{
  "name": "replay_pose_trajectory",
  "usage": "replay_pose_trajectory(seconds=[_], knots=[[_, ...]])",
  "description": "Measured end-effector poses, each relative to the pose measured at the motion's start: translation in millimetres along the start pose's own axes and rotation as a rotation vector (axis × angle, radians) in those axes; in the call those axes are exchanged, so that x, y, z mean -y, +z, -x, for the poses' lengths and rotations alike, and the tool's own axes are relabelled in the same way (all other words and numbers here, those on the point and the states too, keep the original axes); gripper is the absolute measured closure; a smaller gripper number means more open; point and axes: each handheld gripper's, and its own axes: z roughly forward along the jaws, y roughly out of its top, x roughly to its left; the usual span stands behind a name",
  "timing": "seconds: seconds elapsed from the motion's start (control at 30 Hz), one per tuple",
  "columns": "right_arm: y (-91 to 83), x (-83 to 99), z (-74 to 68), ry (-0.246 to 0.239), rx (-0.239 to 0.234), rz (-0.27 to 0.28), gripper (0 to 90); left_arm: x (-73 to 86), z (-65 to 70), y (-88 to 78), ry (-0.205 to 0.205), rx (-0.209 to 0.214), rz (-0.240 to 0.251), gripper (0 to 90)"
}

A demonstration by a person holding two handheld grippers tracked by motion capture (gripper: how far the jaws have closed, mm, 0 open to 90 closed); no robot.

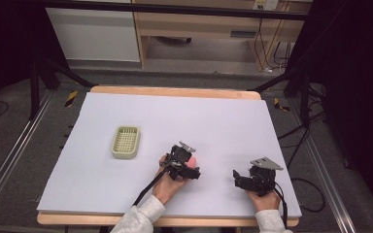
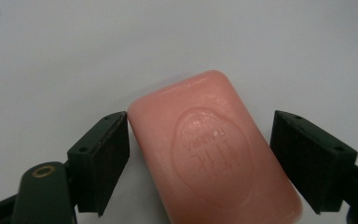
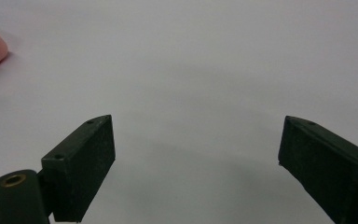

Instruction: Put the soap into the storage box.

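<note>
White-covered desk (image 1: 126,194) with a wooden rim, filling the middle of the high view. Left of centre, a pale green slotted tray (image 1: 126,141). Lower centre, left tongs (image 1: 187,167) held over a pink soap bar (image 2: 214,149). Seen in the left gripper view: jaws apart, one pad just touching the soap's corner, the other clear of it. Lower right, right tongs (image 1: 239,178), jaws wide apart over bare desk.

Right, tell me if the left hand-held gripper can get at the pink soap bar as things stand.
Probably yes. The left hand-held gripper already straddles the pink soap bar on the white table. Its jaws stand open on either side, one corner about touching, and nothing blocks them from closing.
</note>
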Motion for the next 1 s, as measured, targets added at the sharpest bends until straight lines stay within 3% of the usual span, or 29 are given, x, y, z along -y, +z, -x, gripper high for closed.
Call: replay_pose_trajectory(seconds=[0.3,0.7,1.0], knots=[[-0.1,0.0,-0.1,-0.002,0.000,0.001,11.1,0.8,0.0,0.0,-0.034,0.009,-0.008,22.5],[0.1,0.1,0.2,-0.001,-0.004,-0.001,11.1,1.3,1.7,-3.6,-0.045,0.027,-0.032,31.9],[0.2,0.1,-0.1,-0.001,-0.005,-0.002,11.0,2.6,4.9,-0.1,-0.020,0.010,-0.035,34.3]])
